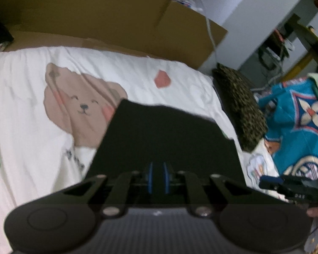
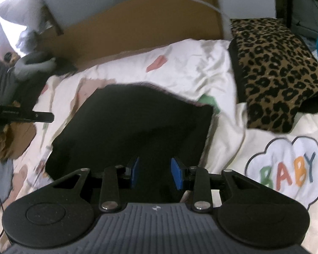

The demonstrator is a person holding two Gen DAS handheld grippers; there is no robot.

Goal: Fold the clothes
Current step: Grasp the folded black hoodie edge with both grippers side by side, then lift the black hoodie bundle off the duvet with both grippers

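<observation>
1. The bed (image 1: 31, 127), under its white bear-print cover, carries your black garment (image 2: 133, 127), folded flat near the leopard pillow (image 2: 275, 74).
2. Your left hand-held gripper (image 1: 158, 176) tilts down over the garment, pads nearly together, nothing visibly pinched.
3. Your right hand-held gripper (image 2: 156, 174) tilts down likewise, pads apart, empty above the garment's near edge.

each view looks from its own gripper, forward and steeply down along the blue fingertips (image 1: 158, 177) (image 2: 155, 172), close above a bed. both share the folded black garment (image 1: 159, 135) (image 2: 133, 124) just past the fingers, the bear-print quilt (image 1: 53, 105) (image 2: 201, 67) and the leopard-print cushion (image 1: 241, 105) (image 2: 275, 72) beyond to the right.
</observation>
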